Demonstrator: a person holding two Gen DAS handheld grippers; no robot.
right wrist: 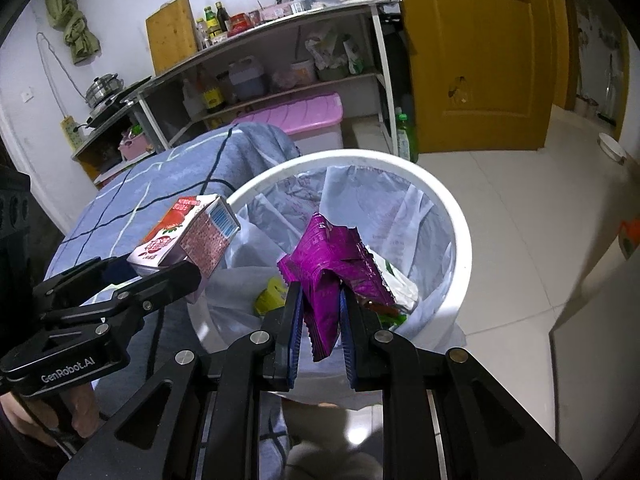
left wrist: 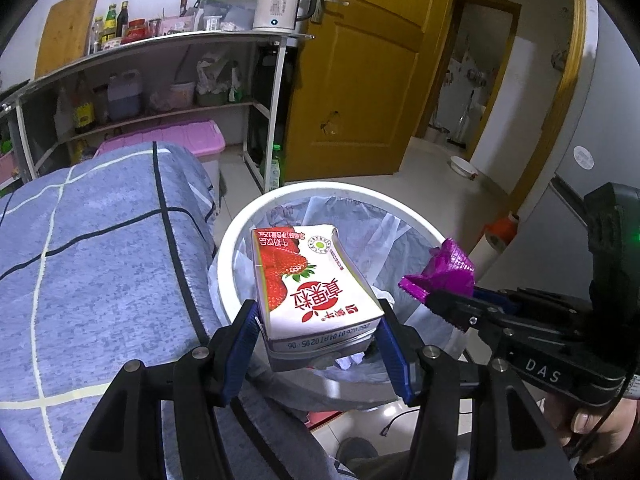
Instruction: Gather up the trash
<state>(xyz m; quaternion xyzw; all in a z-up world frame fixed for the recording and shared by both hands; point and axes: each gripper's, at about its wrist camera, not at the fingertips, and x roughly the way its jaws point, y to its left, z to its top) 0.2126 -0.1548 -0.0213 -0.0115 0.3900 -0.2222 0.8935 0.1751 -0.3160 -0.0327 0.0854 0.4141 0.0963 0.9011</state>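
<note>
My left gripper is shut on a strawberry milk carton and holds it over the white trash bin. The carton also shows in the right wrist view, at the bin's left rim. My right gripper is shut on a crumpled purple wrapper above the bin. The wrapper also shows in the left wrist view, at the bin's right side. The bin holds a clear liner and some trash, including a yellow-green piece.
A bed with a blue checked cover lies left of the bin. Behind stand a metal shelf rack with bottles and a kettle, a pink storage box and a yellow door. Tiled floor lies to the right.
</note>
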